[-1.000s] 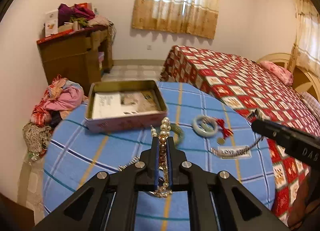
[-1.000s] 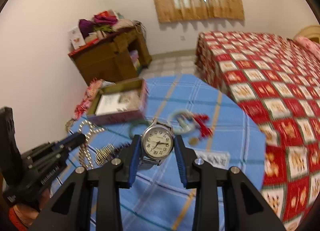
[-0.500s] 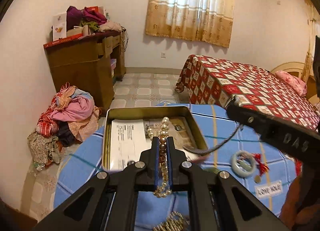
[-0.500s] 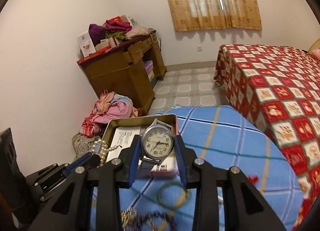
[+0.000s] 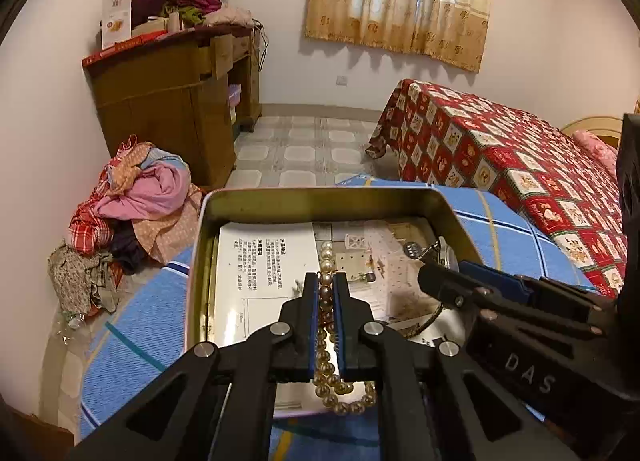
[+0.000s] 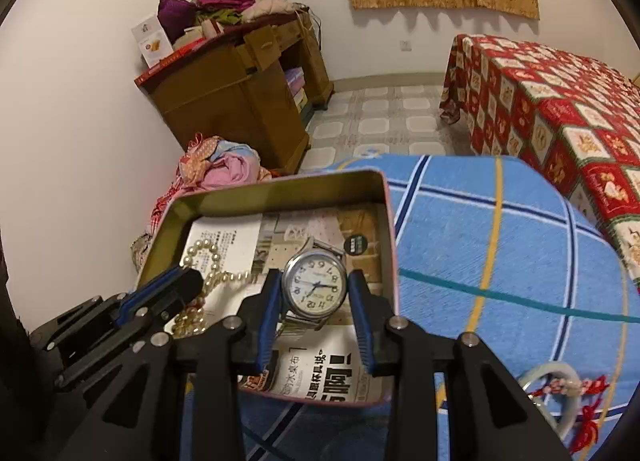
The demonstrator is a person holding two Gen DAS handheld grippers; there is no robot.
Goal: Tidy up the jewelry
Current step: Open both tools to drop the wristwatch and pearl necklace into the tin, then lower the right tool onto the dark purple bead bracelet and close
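The left gripper (image 5: 325, 289) has its jaws pinched tight on a pearl necklace (image 5: 326, 261), the strand running up between the blue pads and spilling in a loop behind them, close to the camera; a few pearls poke out past the fingertips, right over the open tin box (image 5: 202, 221); and there's the right gripper (image 6: 314, 289), jaws set narrow and clamped on a wristwatch (image 6: 315, 287), white dial facing up, its metal band trailing down towards the box floor; both grippers are over the tin at once, the left one on the near left of the box, the right one on the near right; from the right wrist view the pearls hang off the left gripper's tip and drape onto the printed paper (image 6: 224, 239) lining the bottom; the tin sits on a blue checked cloth (image 6: 500, 245); off at the near right of that cloth lies a pale bangle (image 6: 568, 381) with a red tassel; beyond, a wooden cabinet (image 5: 168, 101), a heap of clothes (image 5: 136, 197) on the floor, and a bed with a red patterned cover (image 5: 500, 149) on the far right.
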